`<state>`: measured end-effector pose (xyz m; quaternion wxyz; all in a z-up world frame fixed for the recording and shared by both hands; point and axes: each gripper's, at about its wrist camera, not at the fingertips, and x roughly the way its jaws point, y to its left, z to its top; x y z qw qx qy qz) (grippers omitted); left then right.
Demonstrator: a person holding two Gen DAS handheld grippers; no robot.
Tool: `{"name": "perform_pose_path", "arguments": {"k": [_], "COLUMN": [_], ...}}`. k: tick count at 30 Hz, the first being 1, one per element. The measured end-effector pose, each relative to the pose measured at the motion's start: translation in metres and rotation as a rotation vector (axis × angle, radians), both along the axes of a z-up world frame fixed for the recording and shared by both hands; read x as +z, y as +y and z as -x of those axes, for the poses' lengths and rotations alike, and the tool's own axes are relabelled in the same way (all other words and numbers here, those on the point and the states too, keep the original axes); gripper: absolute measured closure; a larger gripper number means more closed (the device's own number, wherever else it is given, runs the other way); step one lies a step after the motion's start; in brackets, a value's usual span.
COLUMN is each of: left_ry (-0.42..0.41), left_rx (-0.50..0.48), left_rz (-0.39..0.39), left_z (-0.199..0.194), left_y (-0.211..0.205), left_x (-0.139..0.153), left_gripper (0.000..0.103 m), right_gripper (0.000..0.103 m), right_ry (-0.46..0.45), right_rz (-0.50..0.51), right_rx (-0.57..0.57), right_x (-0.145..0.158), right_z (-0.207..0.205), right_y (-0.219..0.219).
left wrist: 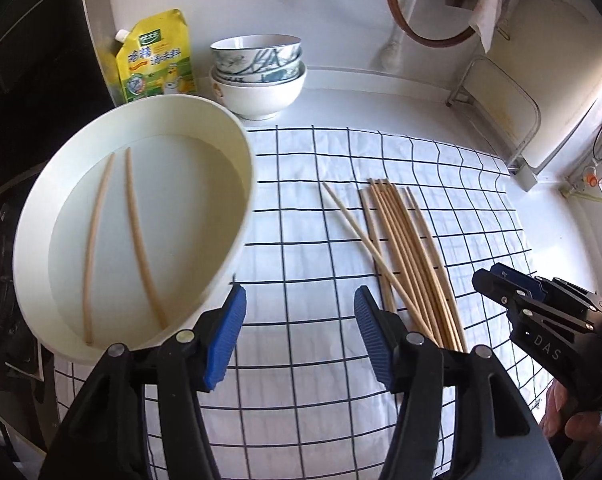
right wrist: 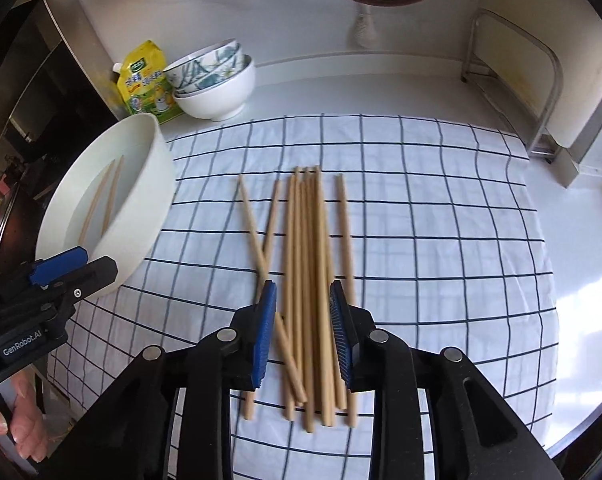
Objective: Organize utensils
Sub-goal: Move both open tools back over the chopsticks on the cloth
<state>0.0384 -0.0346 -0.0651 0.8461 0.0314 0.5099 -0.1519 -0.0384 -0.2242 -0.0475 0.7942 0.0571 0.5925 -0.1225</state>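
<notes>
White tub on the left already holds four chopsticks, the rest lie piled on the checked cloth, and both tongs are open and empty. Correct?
Not quite: the white tub holds two chopsticks, not four, as the left wrist view shows. The rest do lie piled on the checked cloth, and the left tongs and right tongs are open and empty.

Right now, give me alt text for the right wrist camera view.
The open right gripper hovers over a pile of wooden chopsticks on a checked cloth. At left, a white oval tub holds two more chopsticks.
</notes>
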Motion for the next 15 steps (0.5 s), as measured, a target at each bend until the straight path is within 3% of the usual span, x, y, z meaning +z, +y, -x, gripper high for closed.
{"name": "perform_pose_path", "arguments": {"k": [6,15], "left_ry": [0.004,0.046], "left_rx": [0.009,0.085], "left_rz": [0.000,-0.046], "left_z": [0.006,0.016], "left_y": [-0.029,-0.045], "left_x": [-0.014,-0.050], "left_gripper": [0.028,0.026], "right_gripper": [0.067,0.062], "right_ry": [0.016,0.043], "right_rz": [0.004,-0.022], "right_rx": [-0.019,0.022], "right_x": [-0.011,-0.044], "right_z": [0.014,0.019], "right_y": [-0.028,-0.041]}}
